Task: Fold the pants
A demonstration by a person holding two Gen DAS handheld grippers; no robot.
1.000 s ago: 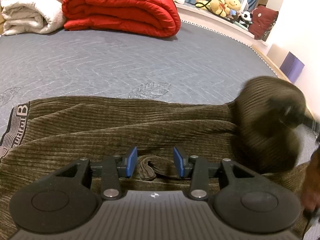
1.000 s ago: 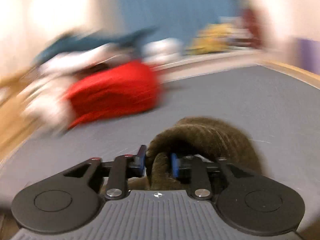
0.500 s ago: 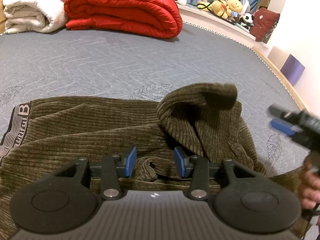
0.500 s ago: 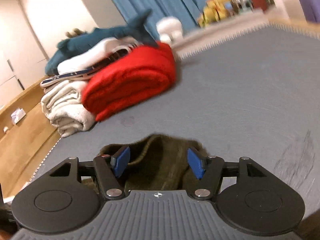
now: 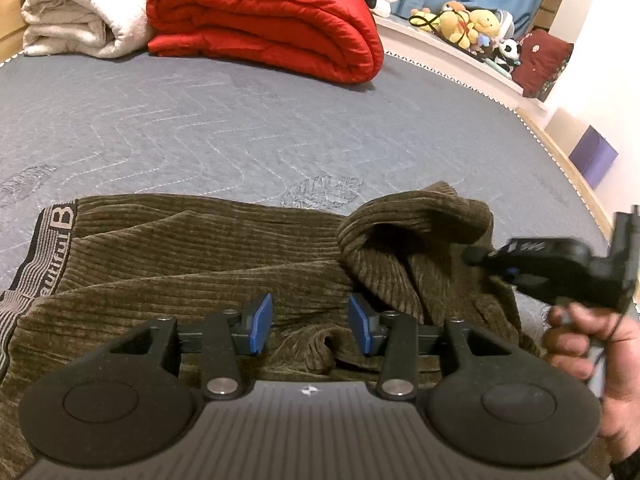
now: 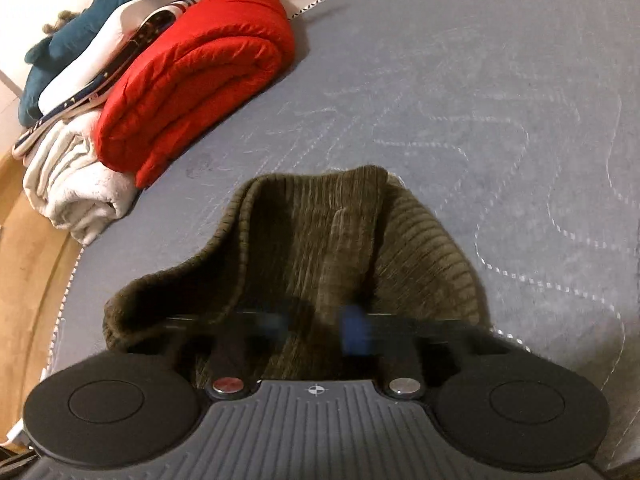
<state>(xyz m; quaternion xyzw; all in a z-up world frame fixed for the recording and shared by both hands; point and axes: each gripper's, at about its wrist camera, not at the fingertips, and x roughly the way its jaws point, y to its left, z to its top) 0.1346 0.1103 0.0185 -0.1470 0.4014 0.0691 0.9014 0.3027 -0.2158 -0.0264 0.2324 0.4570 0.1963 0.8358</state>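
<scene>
Brown corduroy pants [image 5: 192, 264] lie across the grey bed, waistband band [image 5: 48, 248] at the left. A leg end [image 5: 416, 232] lies flopped back in a loose heap at the right. My left gripper [image 5: 310, 330] is open, its blue pads either side of a fabric ridge, not pinching it. My right gripper [image 6: 316, 330] hovers over the leg heap [image 6: 320, 248]; its fingers are blurred, with a gap between them. It also shows in the left wrist view [image 5: 552, 268], held by a hand.
A folded red quilt [image 5: 272, 20] and white blanket [image 5: 84, 12] sit at the far side of the bed [image 5: 200, 120]. Plush toys [image 5: 476, 28] line the ledge behind. A purple box [image 5: 592, 156] stands past the right bed edge.
My right gripper carried the leg end leftward over the pants, opened and let it drop in a heap, then drew back to the right. My left gripper stayed in place.
</scene>
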